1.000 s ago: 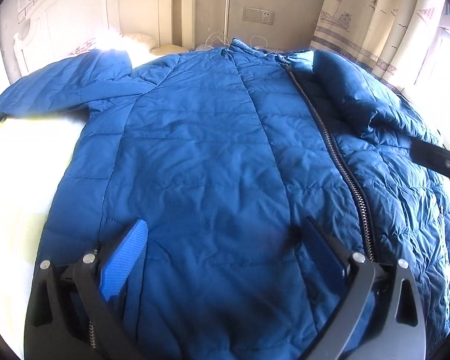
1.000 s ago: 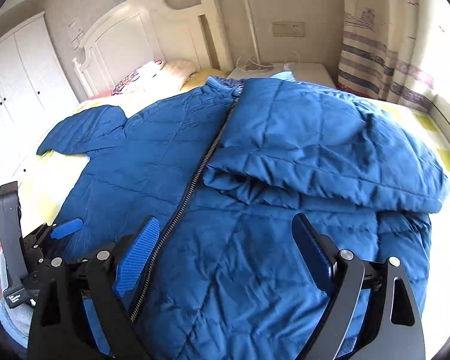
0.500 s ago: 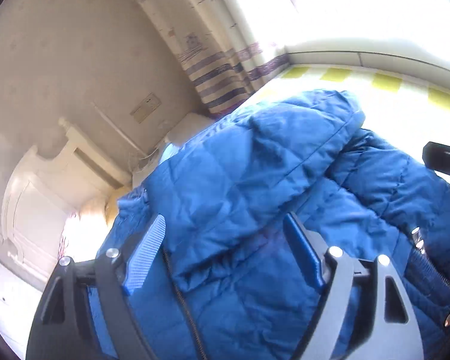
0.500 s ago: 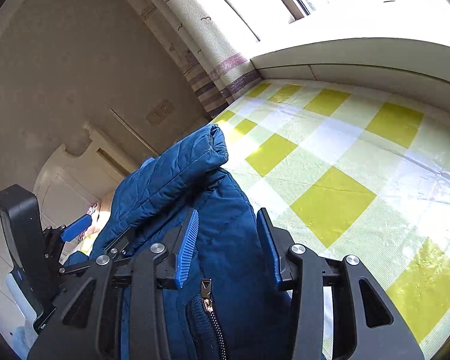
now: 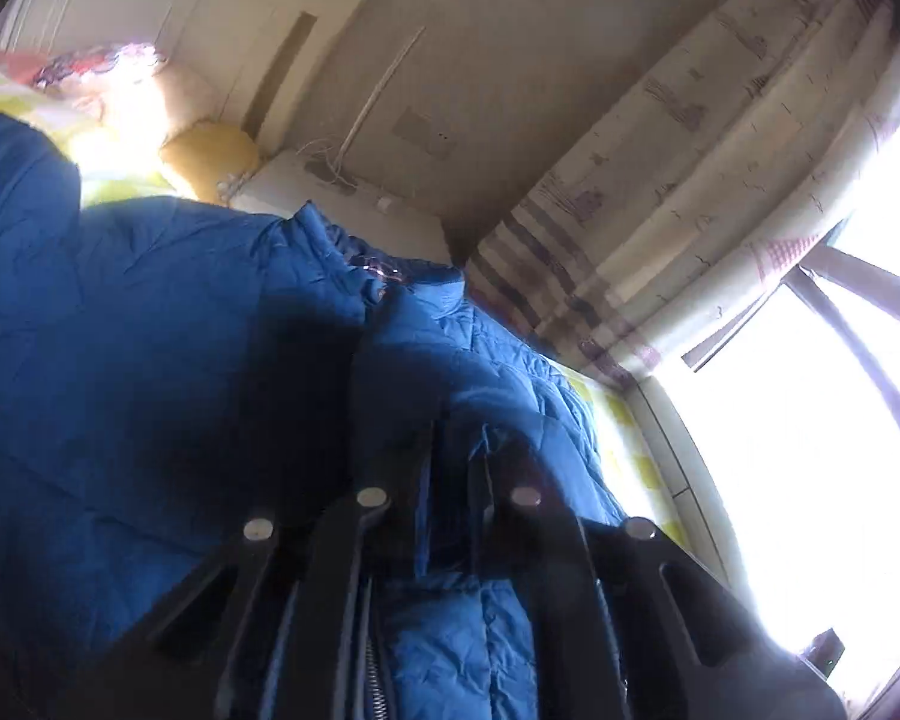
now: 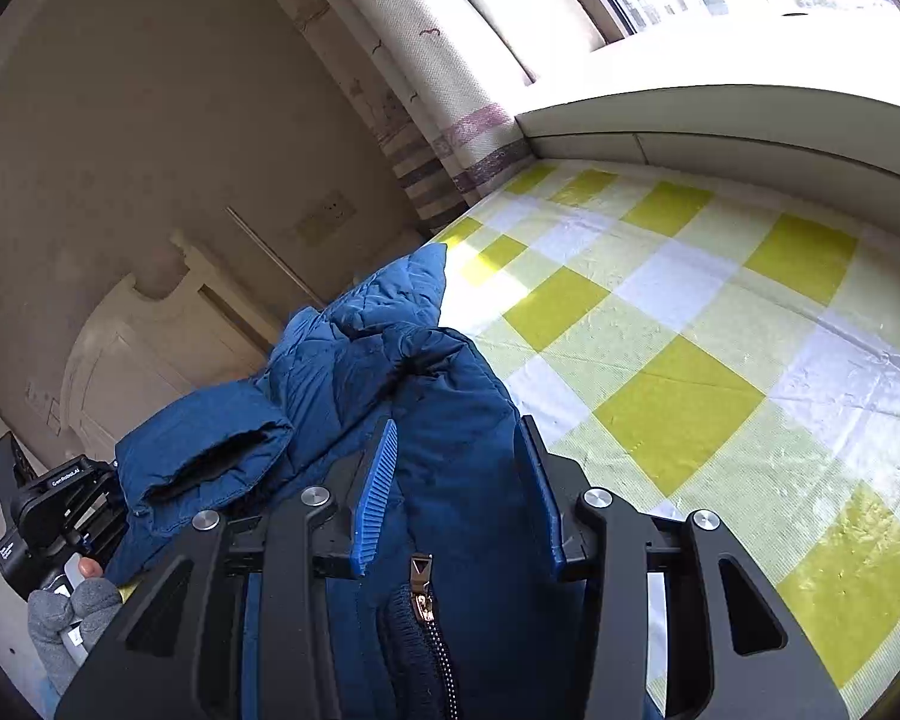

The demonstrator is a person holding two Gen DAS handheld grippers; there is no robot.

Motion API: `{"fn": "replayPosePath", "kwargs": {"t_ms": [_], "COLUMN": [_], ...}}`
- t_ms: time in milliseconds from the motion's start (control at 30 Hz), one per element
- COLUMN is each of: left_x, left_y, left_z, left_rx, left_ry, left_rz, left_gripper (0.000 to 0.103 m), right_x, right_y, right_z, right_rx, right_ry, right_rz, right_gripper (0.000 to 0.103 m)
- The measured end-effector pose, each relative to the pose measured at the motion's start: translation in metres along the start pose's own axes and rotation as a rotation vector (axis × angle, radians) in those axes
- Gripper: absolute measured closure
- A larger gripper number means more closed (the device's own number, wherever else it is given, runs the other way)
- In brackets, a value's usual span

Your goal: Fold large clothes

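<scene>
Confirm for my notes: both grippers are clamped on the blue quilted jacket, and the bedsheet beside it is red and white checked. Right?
Not quite. Both the left gripper and the right gripper are clamped on the blue quilted jacket, but the bedsheet is yellow and white checked, not red. The right wrist view shows it clearly.

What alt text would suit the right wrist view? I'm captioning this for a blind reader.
The right tongs clamp a fold of a blue quilted puffer jacket near its brass zipper pull, above a yellow-and-white checked bedsheet. A striped curtain and bright window sit behind; the left tongs show at lower left.
</scene>
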State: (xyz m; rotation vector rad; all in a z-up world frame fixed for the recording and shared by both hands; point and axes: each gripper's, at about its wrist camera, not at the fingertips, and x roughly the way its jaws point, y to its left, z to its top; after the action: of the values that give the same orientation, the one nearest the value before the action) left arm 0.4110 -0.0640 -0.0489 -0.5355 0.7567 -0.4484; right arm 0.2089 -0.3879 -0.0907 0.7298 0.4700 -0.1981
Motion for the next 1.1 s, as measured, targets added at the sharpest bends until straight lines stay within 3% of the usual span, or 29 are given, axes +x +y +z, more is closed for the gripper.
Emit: {"fn": "replayPosePath", "kwargs": {"t_ms": [67, 100, 167, 200, 267, 367, 433, 500, 567, 667, 700, 733, 767, 800, 867, 967, 1067, 1100], "left_x": [-0.004, -0.005, -0.011, -0.018, -0.03, -0.053, -0.061, -0.058, -0.04, 0.009, 0.015, 0.019, 0.02, 0.015, -0.005, -0.04, -0.066, -0.071], "left_y": [0.049, 0.066, 0.078, 0.076, 0.048, -0.01, -0.042, -0.066, -0.079, -0.078, -0.078, -0.078, -0.079, -0.081, -0.076, -0.036, 0.052, 0.081], "left_z": [0.001, -0.001, -0.01, -0.013, -0.021, -0.06, -0.088, -0.11, -0.132, -0.146, -0.141, -0.131, -0.119, -0.104, -0.064, 0.011, 0.065, 0.07], "left_rx": [-0.098, -0.098, -0.029, 0.041, 0.275, 0.791, 1.04, 1.195, 1.354, 1.491, 1.458, 1.395, 1.314, 1.214, 0.955, 0.512, 0.022, -0.1], "left_ry": [0.076, 0.102, 0.124, 0.133, 0.146, 0.086, 0.057, 0.057, 0.058, 0.177, 0.183, 0.205, 0.238, 0.249, 0.222, 0.083, -0.043, -0.069], "left_rz": [0.058, 0.087, 0.146, 0.158, 0.239, 0.37, 0.369, 0.365, 0.423, 0.48, 0.453, 0.428, 0.387, 0.315, 0.134, -0.041, -0.112, -0.082], "left_gripper": [0.079, 0.066, 0.052, 0.052, 0.046, 0.04, 0.032, 0.025, 0.025, 0.025, 0.032, 0.047, 0.081, 0.089, 0.091, 0.091, 0.084, 0.067], "right_x": [0.001, 0.001, 0.002, 0.001, 0.002, 0.003, 0.005, 0.006, 0.006, 0.005, 0.005, 0.005, 0.005, 0.005, 0.005, 0.005, 0.005, 0.005], "right_y": [0.0, 0.001, 0.001, 0.001, 0.0, 0.001, 0.002, 0.002, 0.001, 0.0, -0.001, 0.0, 0.0, -0.001, -0.001, 0.0, 0.0, 0.0], "right_z": [0.0, 0.0, 0.0, -0.001, 0.0, 0.0, 0.0, 0.0, 0.0, 0.0, 0.0, 0.0, 0.0, 0.0, 0.0, -0.001, -0.001, -0.001], "right_rx": [0.0, -0.001, -0.003, -0.002, -0.001, -0.007, -0.012, -0.013, -0.011, -0.004, -0.003, -0.003, -0.004, -0.004, -0.005, -0.009, -0.009, -0.009], "right_ry": [0.004, 0.005, 0.008, 0.008, 0.009, 0.017, 0.023, 0.028, 0.026, 0.022, 0.023, 0.023, 0.023, 0.024, 0.026, 0.03, 0.028, 0.026], "right_rz": [0.003, 0.005, 0.006, 0.006, 0.003, -0.002, -0.006, -0.011, -0.014, -0.018, -0.019, -0.02, -0.019, -0.018, -0.012, -0.005, -0.001, 0.001], "right_gripper": [0.061, 0.061, 0.061, 0.061, 0.061, 0.061, 0.061, 0.061, 0.061, 0.06, 0.06, 0.06, 0.06, 0.06, 0.06, 0.06, 0.06, 0.059]}}
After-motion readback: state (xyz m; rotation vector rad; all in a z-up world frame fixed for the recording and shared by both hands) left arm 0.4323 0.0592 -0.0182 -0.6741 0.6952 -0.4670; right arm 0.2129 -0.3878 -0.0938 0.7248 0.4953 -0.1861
